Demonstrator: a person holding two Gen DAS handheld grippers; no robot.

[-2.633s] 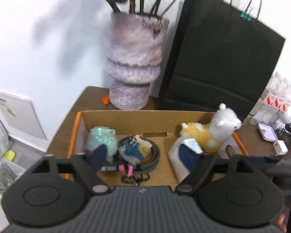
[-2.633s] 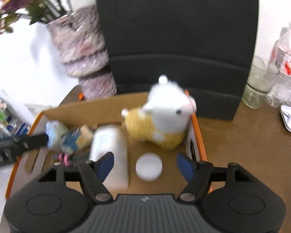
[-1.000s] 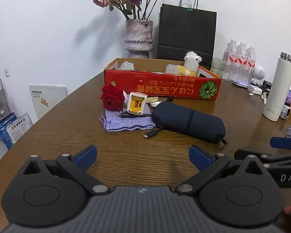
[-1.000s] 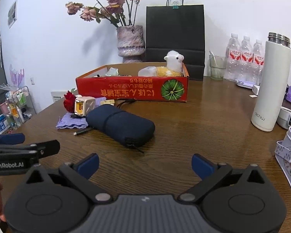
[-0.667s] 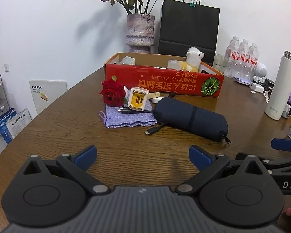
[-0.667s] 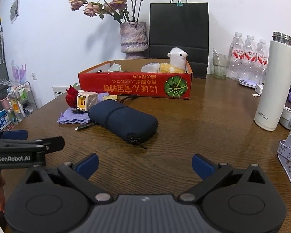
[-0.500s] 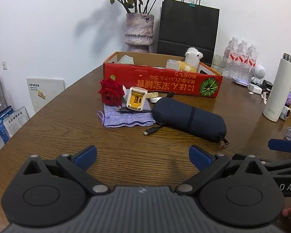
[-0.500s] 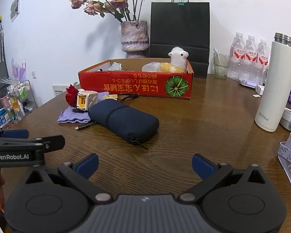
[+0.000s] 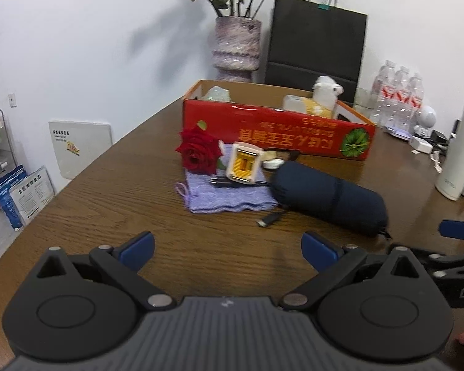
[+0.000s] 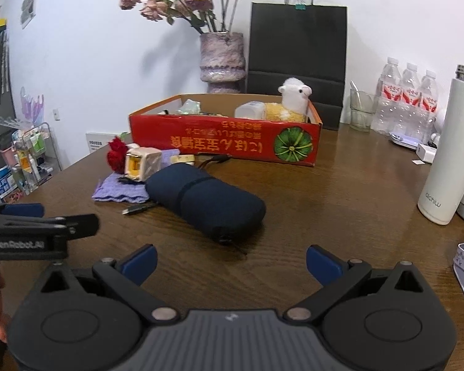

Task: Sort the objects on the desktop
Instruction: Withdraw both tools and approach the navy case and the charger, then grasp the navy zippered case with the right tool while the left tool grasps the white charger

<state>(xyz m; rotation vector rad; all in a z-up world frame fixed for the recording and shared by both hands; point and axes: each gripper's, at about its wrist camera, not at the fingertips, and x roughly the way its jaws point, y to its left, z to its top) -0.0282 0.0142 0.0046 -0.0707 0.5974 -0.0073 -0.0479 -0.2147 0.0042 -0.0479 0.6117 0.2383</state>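
Left wrist view shows your left gripper [image 9: 227, 249] spread wide and empty over bare table [image 9: 108, 204], with the right gripper [image 10: 231, 262] equally spread, while the loose things sit farther off, just near of the red box [image 9: 275, 134]: rose [image 9: 198, 151], charger [image 9: 243, 163], purple cloth [image 9: 222, 196], dark pouch [image 9: 329, 196] and cable [image 9: 270, 219]. Going for the charger, you could snag the cloth under it and drag the rose along, since all three touch. The pouch looks soft and bulky, so a pinch near one end may let it sag and sweep the cable off.
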